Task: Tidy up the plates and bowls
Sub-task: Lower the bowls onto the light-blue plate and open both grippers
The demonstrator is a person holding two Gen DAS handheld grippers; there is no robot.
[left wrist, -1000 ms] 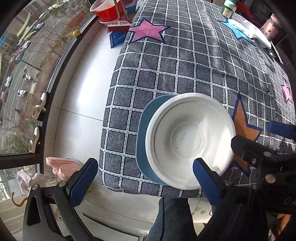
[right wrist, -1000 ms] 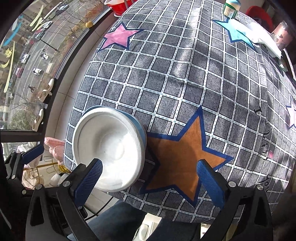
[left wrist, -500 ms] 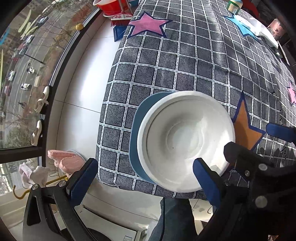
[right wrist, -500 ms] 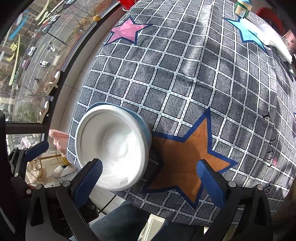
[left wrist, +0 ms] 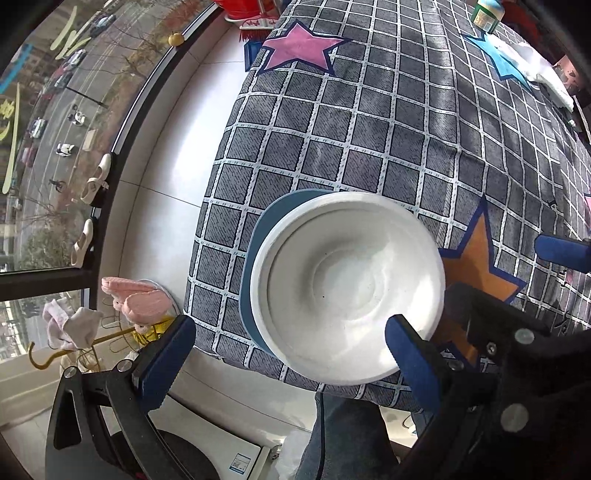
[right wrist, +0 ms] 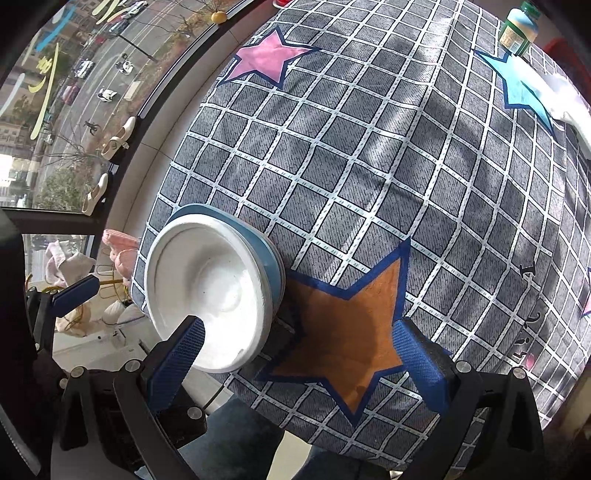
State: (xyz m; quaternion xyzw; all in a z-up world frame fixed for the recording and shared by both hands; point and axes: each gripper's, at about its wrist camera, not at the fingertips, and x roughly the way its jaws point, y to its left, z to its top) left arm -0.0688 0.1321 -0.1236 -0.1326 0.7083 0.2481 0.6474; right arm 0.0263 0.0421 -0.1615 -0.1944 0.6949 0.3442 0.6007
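white bowl (left wrist: 347,291) on blue plate (left wrist: 255,258), checked tablecloth (left wrist: 369,129)

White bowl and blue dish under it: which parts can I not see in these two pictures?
- Blue dish: left wrist view, the white bowl covers all but its left edge.
- White bowl: right wrist view, the right gripper finger hides its near rim.
- Jar label: too small.

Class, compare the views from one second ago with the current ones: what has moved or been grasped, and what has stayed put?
Both cameras have drawn slightly nearer the table's front edge, so the white bowl looks a little larger. Nothing was taken hold of or let go. The left gripper and right gripper remain open and empty. The bowl still sits nested in the blue plate on the checked tablecloth, beside the orange star.
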